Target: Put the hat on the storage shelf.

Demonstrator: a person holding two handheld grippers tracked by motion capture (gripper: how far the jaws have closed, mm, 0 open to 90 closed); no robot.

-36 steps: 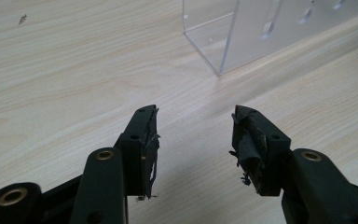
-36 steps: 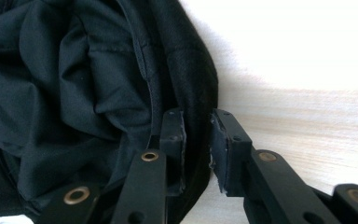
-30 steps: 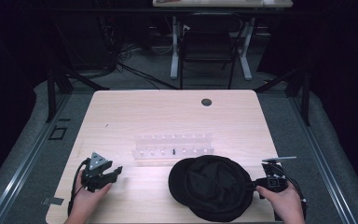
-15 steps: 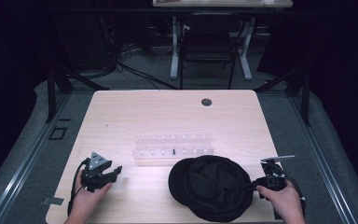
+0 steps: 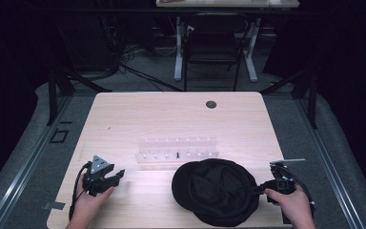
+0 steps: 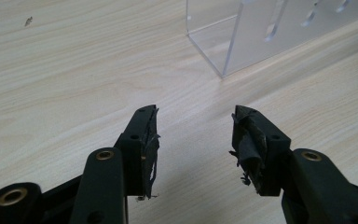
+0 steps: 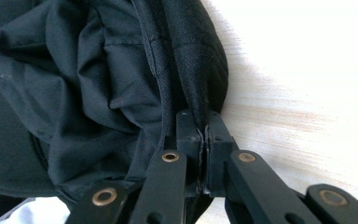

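On the wooden table (image 5: 138, 119), near its front edge, a black cap (image 5: 214, 191) lies; the right gripper (image 7: 204, 133) pinches its rim closed. The left gripper (image 6: 193, 140) rests open, empty. Pull gently, keeping fabric seated between jaws.

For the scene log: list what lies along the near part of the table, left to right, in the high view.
Left gripper, jaws open over bare wood → clear plastic rack → black cap → right gripper, jaws shut on the cap's edge.
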